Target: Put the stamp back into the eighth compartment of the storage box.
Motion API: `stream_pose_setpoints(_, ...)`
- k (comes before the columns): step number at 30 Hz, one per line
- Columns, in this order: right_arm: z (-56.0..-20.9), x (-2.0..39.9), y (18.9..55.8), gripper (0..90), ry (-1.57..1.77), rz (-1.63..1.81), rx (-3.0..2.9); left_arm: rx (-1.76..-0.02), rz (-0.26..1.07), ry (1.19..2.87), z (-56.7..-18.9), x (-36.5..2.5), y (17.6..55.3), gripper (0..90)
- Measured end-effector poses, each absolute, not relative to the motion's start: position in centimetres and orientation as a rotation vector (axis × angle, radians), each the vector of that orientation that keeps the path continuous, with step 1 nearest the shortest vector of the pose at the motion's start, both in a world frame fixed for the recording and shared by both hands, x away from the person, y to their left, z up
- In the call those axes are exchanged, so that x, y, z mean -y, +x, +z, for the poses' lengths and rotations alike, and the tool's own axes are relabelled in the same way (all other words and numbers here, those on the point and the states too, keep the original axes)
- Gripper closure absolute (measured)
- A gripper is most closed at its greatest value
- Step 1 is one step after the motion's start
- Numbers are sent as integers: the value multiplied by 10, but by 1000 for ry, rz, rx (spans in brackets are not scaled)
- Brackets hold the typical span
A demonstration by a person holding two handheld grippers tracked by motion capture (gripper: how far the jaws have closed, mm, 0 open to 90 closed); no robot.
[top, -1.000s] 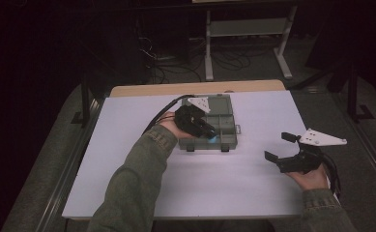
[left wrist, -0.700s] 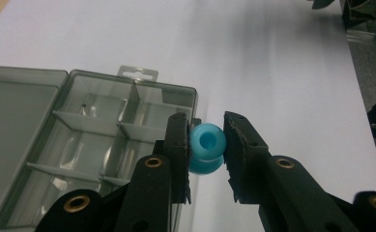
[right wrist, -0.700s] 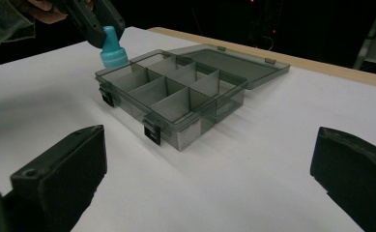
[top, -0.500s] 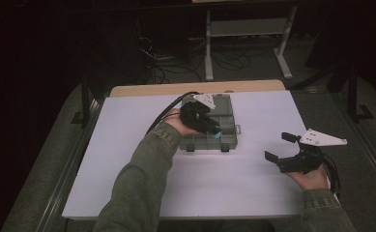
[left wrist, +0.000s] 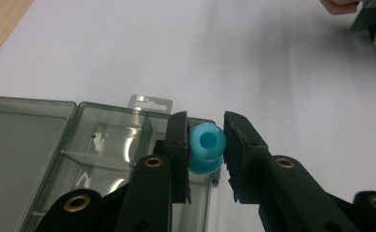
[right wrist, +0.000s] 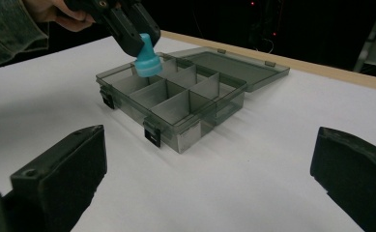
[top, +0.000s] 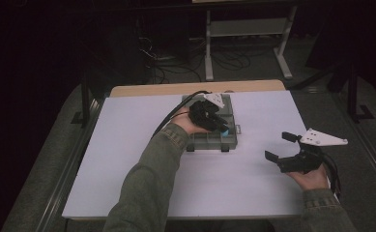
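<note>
A small blue plastic spool (left wrist: 206, 147) is pinched between the black jaws of my left gripper (left wrist: 205, 126), which is shut on it. In the high view the left gripper (top: 223, 128) hangs over the right side of a clear grey compartment box (top: 209, 141) with its lid open. The right gripper view has the spool (right wrist: 147, 60) just above a compartment at the box's (right wrist: 176, 101) edge; whether it touches the box I cannot tell. My right gripper (top: 278, 146) rests at the table's right, jaws wide open, nothing between them.
The box's lid (right wrist: 229, 65) lies flat behind it. A white sheet (top: 137, 145) covers the table, with a wooden strip (top: 176, 89) along the far edge. A metal stand and cables (top: 243, 43) sit on the dark floor beyond.
My left gripper has carried the blue spool a little to the right across the box. The right gripper has stayed where it was.
</note>
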State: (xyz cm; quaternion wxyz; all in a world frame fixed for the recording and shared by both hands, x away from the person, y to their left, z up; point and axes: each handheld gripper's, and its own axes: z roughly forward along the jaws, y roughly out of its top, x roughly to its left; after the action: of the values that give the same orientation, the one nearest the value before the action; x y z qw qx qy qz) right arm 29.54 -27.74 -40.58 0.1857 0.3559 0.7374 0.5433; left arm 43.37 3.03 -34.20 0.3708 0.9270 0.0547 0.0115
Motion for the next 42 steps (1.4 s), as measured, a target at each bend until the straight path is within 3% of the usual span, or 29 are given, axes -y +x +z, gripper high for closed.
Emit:
stream_pose_setpoints(37, -406, 279, 295, 0, 999, 1547, -2071, -217, 23, 2449, -389, -5, 460, 720)
stream_pose_setpoints(42, -406, 279, 295, 0, 997, 1550, -2070, -231, -3, 2447, -392, -5, 461, 664)
